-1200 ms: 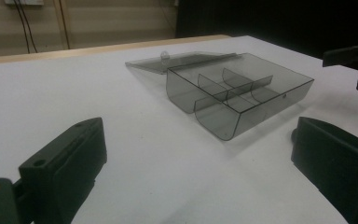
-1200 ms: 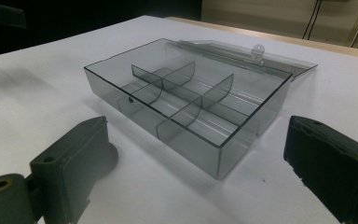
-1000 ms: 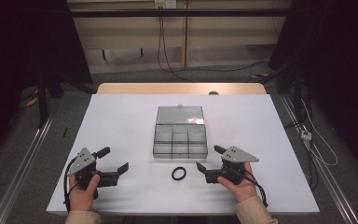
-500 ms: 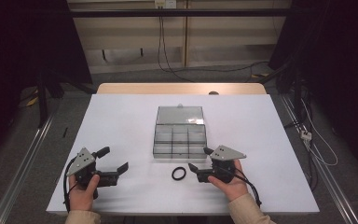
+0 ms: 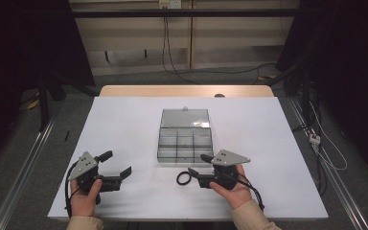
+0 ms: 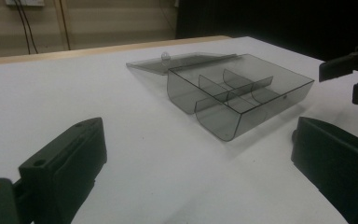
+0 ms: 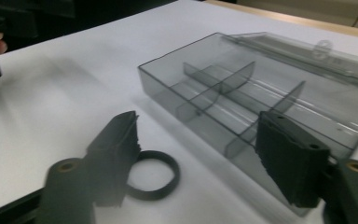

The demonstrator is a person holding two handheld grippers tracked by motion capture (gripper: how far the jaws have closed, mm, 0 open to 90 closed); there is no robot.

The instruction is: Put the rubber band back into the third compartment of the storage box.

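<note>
With my right hand-held gripper spread just at 3 o'clock of the ring, I'd straddle its band squarely, left hand-held gripper spread idle.

The box looks like smoke-tinted clear plastic, smooth and glossy, with light streaks along its dividers and open lid. The ring is black and matt (rubber or plastic, hard to tell). The worktop has a smooth, matt white surface and a pale wood-like far edge. Both the left claw and the right claw look like matt black plastic, each topped by a dull grey plate.
</note>
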